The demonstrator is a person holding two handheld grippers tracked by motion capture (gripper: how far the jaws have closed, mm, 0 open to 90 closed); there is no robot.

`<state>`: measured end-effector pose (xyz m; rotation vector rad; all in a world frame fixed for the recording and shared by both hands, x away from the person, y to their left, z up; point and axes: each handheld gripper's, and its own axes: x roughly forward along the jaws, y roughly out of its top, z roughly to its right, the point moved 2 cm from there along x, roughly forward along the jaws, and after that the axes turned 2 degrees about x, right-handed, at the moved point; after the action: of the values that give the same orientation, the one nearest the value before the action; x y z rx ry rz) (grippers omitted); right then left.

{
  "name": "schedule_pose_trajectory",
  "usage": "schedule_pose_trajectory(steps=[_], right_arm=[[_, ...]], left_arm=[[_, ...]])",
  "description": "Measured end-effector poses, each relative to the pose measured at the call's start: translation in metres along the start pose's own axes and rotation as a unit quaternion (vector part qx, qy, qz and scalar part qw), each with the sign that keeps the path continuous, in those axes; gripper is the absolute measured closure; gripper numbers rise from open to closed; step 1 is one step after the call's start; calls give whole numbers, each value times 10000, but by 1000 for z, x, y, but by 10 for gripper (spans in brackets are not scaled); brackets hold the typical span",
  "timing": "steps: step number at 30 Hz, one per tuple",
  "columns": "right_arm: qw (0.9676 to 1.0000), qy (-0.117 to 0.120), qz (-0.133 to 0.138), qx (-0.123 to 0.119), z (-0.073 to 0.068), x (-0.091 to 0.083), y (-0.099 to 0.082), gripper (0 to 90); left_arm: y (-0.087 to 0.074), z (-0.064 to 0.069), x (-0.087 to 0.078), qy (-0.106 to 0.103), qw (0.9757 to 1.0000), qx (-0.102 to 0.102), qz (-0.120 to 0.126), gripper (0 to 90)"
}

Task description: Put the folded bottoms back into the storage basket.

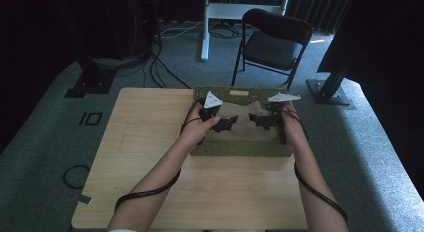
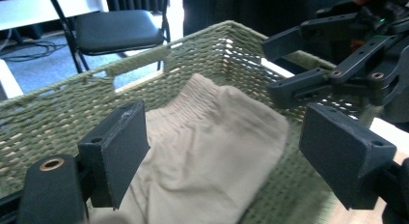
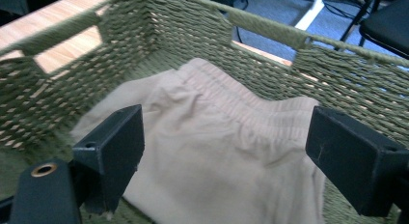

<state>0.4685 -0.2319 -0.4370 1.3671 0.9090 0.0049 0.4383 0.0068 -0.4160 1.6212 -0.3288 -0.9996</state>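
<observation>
A green woven basket [image 1: 240, 148] stands on the far middle of the wooden table [image 1: 145, 142]. In it lies a folded beige cloth [image 1: 243, 113] with an elastic waistband. My left gripper [image 1: 229, 124] hovers over the basket's left half and my right gripper [image 1: 256, 119] over its right half, tips facing each other. In the left gripper view the cloth [image 2: 212, 147] lies below my open left gripper [image 2: 231, 154], apart from its pads, with the right gripper [image 2: 284, 64] beyond. In the right gripper view my open right gripper [image 3: 226, 156] hangs above the cloth [image 3: 217, 132], nothing between the pads.
A black folding chair [image 1: 275, 39] and a white desk leg [image 1: 205, 32] stand on the carpet behind the table. Black stand bases [image 1: 90, 84] [image 1: 330, 92] and loose cables flank the far corners. Bare tabletop lies left of and in front of the basket.
</observation>
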Motion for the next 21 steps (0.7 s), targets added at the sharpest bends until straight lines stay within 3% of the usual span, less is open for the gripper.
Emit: schedule_pose_trajectory(steps=[3,10,14,21], right_arm=[[9999,89,122,-68,-10,-8,-2,132],[9992,220,252,-237,-26,-20,-3,132],[9986,254,292,-369,-35,-28,-4,132],[9975,356,367,-497,-48,-42,-14,131]], left_arm=[[-1,10,-8,-10,9999,149,22,185],[-6,22,-18,-162,9998,94,122,185],[-12,31,-26,-223,9995,192,106,185],[-16,41,-45,-267,9989,240,300,185]])
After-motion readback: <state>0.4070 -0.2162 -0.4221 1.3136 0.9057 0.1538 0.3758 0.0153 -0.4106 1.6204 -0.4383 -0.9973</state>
